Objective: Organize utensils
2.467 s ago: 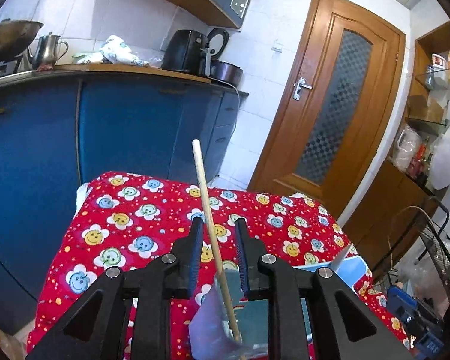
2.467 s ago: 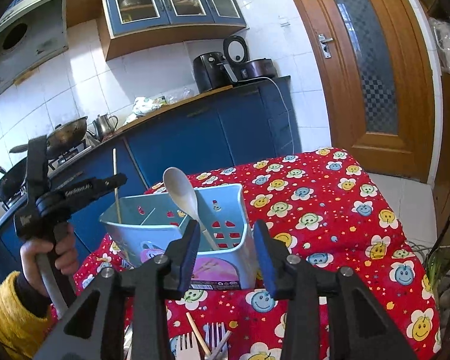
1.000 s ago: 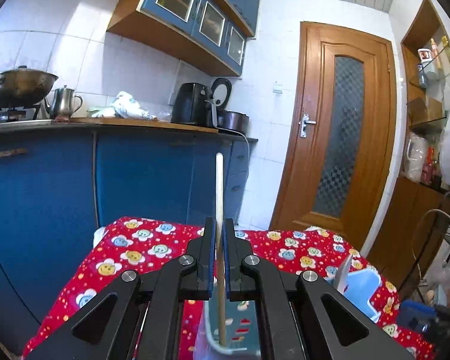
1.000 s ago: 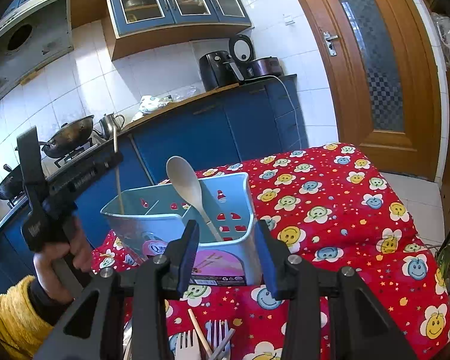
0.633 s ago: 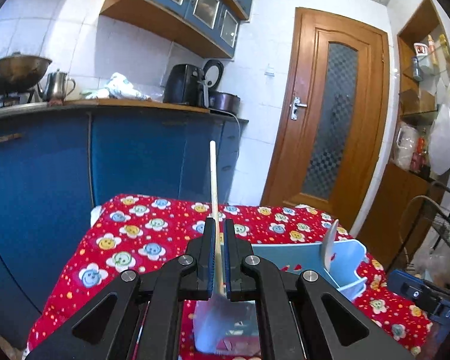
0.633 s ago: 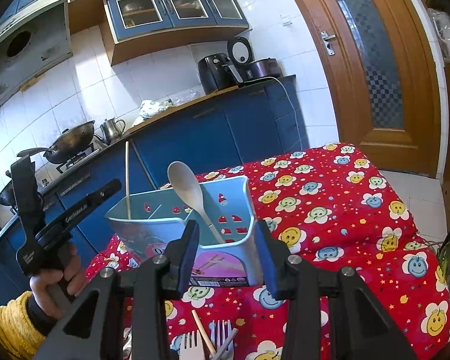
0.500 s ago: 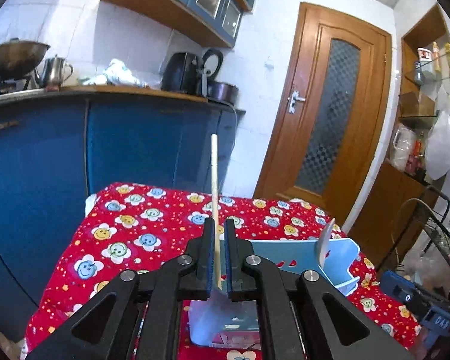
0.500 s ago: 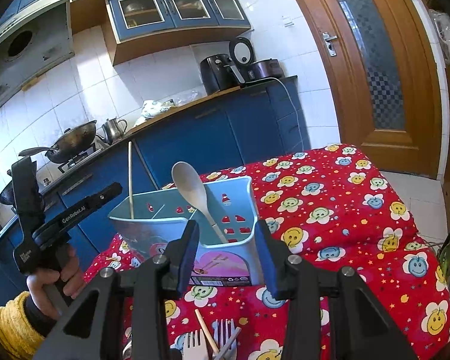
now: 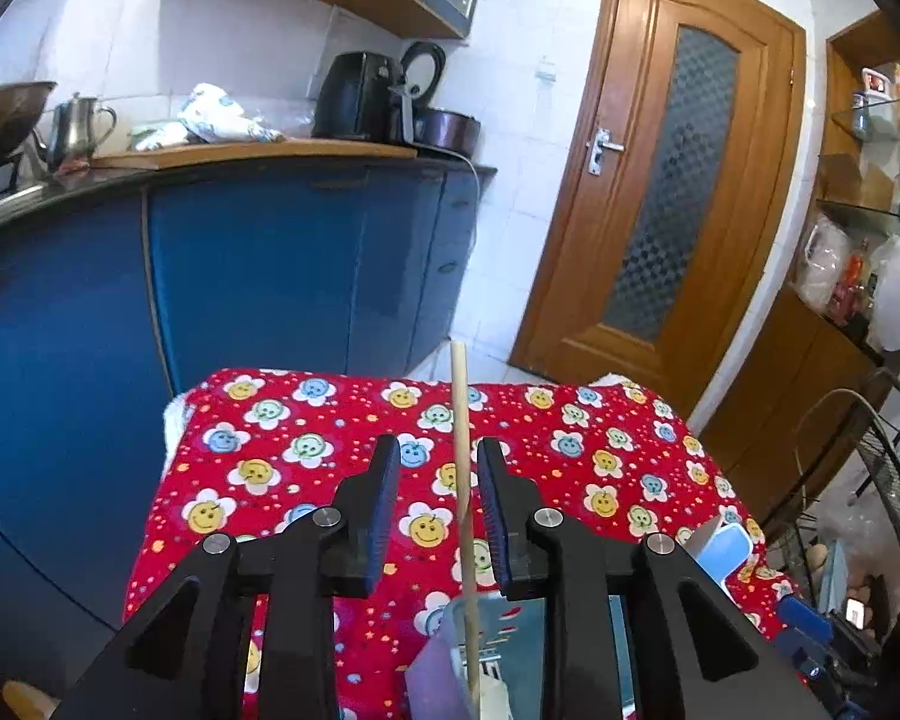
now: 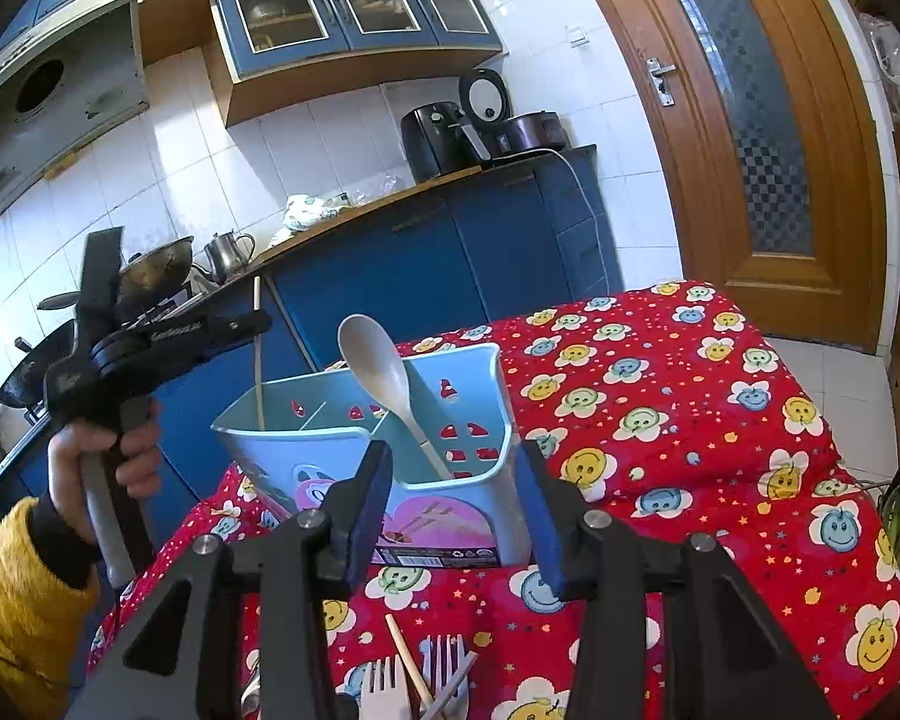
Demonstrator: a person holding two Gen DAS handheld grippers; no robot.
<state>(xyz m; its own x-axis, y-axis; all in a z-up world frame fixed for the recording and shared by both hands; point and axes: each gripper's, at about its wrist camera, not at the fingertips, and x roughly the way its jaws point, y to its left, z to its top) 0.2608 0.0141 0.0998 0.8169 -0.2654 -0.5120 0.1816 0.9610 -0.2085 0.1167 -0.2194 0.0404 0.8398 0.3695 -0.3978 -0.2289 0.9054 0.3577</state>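
Chopstick (image 9: 463, 480) standing upright in the caddy's (image 10: 306, 450) left compartment, between the opening jaws of the left tool (image 9: 438, 504), apparently freed so it rests there; right tool (image 10: 450, 516), jaws apart and empty, sits just before the caddy, above forks (image 10: 414, 678).

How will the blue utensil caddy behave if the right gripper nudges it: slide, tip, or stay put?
The blue utensil caddy is thin plastic and nearly empty, so probably light. It stands on a soft patterned cloth, so it may drag or rock rather than slide. The spoon leaning tall inside could shift its balance.
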